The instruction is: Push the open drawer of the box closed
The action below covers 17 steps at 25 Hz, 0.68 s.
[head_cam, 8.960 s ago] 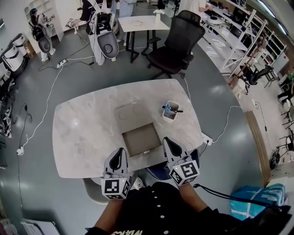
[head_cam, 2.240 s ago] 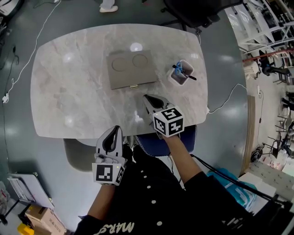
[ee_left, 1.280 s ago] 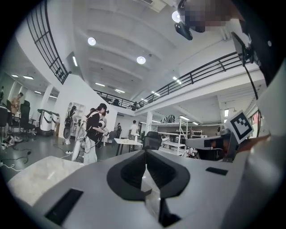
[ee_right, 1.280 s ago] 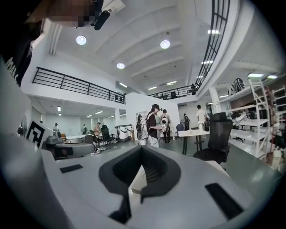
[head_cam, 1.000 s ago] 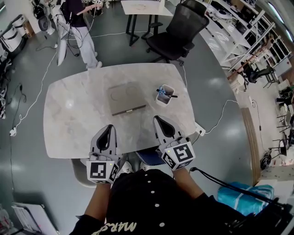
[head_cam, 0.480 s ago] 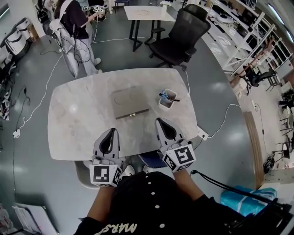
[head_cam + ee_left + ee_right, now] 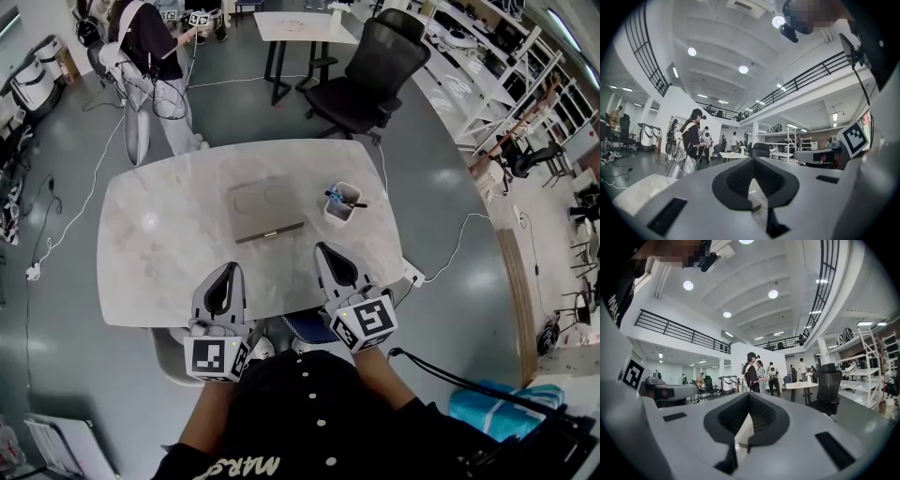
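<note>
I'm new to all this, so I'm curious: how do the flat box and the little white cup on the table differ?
The box is flat, wide and grey-brown; the cup is small, upright and white. The box looks shut; the cup is open-topped with pens poking out. Both sit on the table.

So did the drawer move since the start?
Yes. The drawer slid away from the person, into the box. Only its front edge shows now, flush with the box.
</note>
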Available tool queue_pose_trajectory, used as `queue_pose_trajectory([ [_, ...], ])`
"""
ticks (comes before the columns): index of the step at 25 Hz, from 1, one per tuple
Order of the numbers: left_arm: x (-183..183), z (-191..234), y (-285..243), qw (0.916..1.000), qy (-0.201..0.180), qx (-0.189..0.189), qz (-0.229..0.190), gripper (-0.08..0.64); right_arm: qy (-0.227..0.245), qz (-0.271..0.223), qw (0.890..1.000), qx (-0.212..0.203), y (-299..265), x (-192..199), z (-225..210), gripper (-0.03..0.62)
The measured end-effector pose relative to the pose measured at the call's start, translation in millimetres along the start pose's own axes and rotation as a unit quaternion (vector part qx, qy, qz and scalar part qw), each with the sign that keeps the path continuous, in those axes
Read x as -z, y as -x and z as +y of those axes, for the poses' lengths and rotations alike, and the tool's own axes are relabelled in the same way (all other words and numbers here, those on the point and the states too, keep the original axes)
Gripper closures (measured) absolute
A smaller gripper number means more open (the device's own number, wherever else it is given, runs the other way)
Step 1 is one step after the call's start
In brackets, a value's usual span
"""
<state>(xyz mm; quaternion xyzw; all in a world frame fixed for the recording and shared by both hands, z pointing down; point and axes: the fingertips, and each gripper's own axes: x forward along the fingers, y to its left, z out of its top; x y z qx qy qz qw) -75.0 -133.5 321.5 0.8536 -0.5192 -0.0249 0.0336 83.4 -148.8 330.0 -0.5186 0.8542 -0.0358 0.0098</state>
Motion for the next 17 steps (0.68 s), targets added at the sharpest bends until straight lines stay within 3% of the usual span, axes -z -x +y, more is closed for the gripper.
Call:
queue_pose_trajectory([
  [17, 3.0, 1.9, -5.5, 1.0000, 0.003, 0.001, 0.004, 0.543, -0.002, 0.002, 1.000, 0.000, -6.0, -1.2, -1.4, 0.595],
])
